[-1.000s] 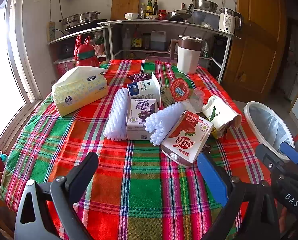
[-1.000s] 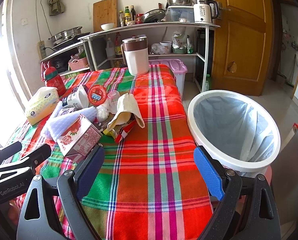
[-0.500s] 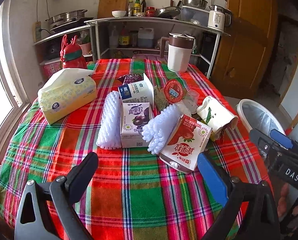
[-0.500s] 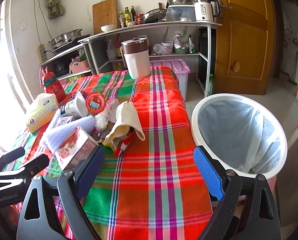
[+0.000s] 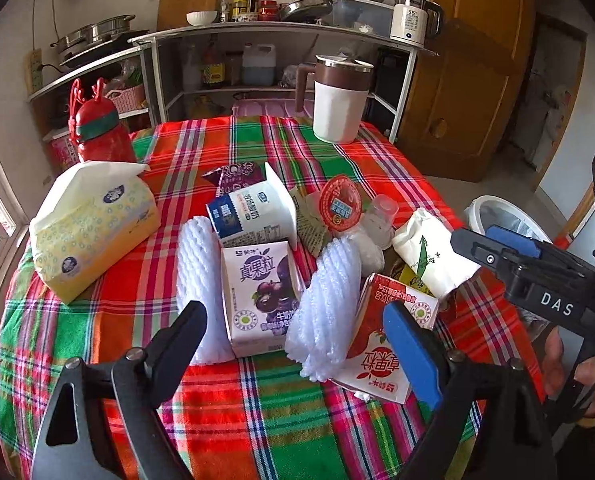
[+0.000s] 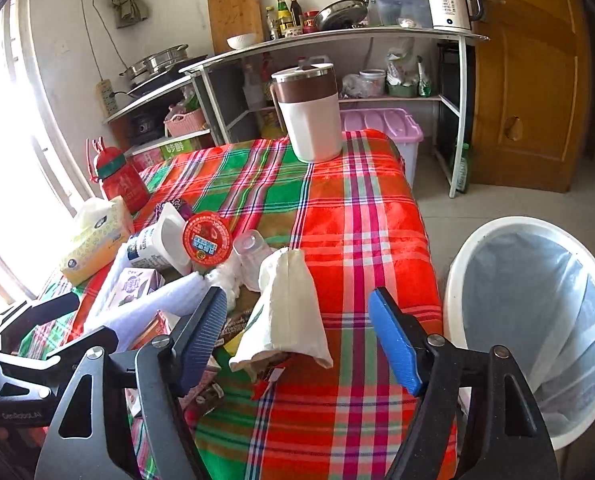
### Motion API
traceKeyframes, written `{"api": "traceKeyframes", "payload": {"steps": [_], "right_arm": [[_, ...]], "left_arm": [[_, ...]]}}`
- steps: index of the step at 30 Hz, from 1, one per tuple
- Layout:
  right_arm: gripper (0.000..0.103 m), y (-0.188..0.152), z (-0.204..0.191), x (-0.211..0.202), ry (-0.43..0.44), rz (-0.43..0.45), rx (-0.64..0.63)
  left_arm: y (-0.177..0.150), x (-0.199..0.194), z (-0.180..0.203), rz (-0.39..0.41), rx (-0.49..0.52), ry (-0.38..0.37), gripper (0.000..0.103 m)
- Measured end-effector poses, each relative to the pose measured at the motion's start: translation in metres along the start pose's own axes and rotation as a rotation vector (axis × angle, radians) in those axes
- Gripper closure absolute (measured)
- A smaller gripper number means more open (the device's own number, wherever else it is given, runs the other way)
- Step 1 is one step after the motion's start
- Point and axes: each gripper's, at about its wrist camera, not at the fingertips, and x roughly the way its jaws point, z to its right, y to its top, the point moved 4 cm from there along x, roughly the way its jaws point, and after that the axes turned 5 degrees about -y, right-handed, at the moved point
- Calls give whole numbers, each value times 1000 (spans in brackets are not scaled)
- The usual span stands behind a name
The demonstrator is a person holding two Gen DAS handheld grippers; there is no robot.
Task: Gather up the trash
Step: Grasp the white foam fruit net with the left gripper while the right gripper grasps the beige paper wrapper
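Observation:
A pile of trash lies on the plaid table (image 5: 257, 420). My left gripper (image 5: 295, 336) hovers at its near side, jaws closing, with a purple milk carton (image 5: 257, 292) and a white foam net (image 5: 325, 304) in the gap; its pads are not pressing them. A red carton (image 5: 381, 344) lies by its blue pad. My right gripper (image 6: 297, 312) is also closing, around a white paper bag (image 6: 285, 304) without touching it. Behind lie a blue-white carton (image 5: 249, 212), a red lid (image 6: 207, 238) and a second foam net (image 5: 197, 272). A lined white bin (image 6: 453, 280) stands right of the table.
A yellow tissue pack (image 5: 93, 232) and a red bottle (image 5: 101, 136) are at the table's left, a white-brown jug (image 5: 339, 100) at its far end. Metal kitchen shelves (image 6: 337, 36) stand behind, a wooden door (image 6: 529, 80) to the right. A hand (image 5: 577, 376) holds the right gripper.
Both grippers have moved in toward the trash pile, which now looks larger and sits between their fingers. Both pairs of jaws have narrowed.

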Motion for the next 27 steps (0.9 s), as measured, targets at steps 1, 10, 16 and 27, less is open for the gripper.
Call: {"api": "traceKeyframes", "payload": {"steps": [1,10,16,27], "right_arm": [[40,-1,1,3,4,-13,5],[73,-7,-3,13,49,-52,14],[81,-10,-1,7,70,-32,38],[82,-3,8,-16,115,39,93]], "left_arm": [[-1,5,0,-20,-10,-14,19],[-2,12,5,-34,-11,-31,47],[-3,7,7,-17,-17,-61,69],[10,-23,2,100,-36,-47,75]]}}
